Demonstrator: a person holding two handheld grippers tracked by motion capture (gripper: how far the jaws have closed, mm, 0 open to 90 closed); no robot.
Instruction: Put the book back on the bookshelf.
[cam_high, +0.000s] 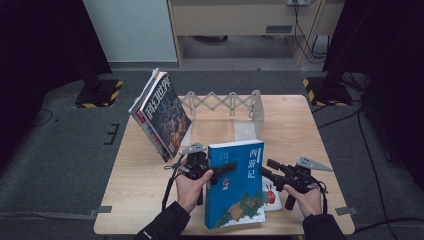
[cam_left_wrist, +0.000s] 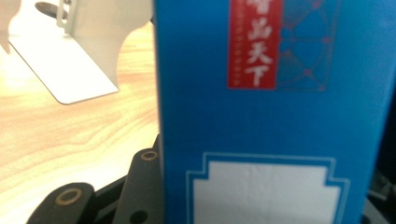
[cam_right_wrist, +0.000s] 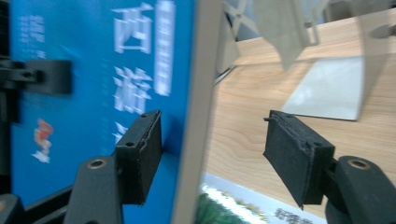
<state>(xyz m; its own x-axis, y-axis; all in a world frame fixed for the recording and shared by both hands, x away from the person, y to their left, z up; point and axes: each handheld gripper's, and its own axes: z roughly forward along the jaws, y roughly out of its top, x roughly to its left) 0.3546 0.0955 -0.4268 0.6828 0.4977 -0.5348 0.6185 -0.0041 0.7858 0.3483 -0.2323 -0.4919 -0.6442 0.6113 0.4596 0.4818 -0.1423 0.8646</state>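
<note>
Our left gripper (cam_high: 220, 172) is clamping the left edge of the tall blue hardback book with white Chinese lettering (cam_high: 235, 182), and in the high view we are holding that book tilted up above the light wooden table (cam_high: 140, 200). Our right gripper (cam_high: 267, 170) is sitting at the book's right edge, just above a thin white booklet with a red figure (cam_high: 271, 198) lying flat underneath. Behind, a stack of dark illustrated magazines (cam_high: 162, 115) is leaning at the left end of a grey metal accordion book rack (cam_high: 225, 102).

Switching to the left gripper view, we are seeing the blue book's back cover (cam_left_wrist: 275, 116) right up against the lens, seated between the jaws, with the rack's metal end plate (cam_left_wrist: 70, 70) resting on the wood.

Over to the right gripper view: our jaws are standing parted around the book's page edge (cam_right_wrist: 196, 112), one pad against the blue cover, the other well clear of it, so we are not pinching here.
</note>
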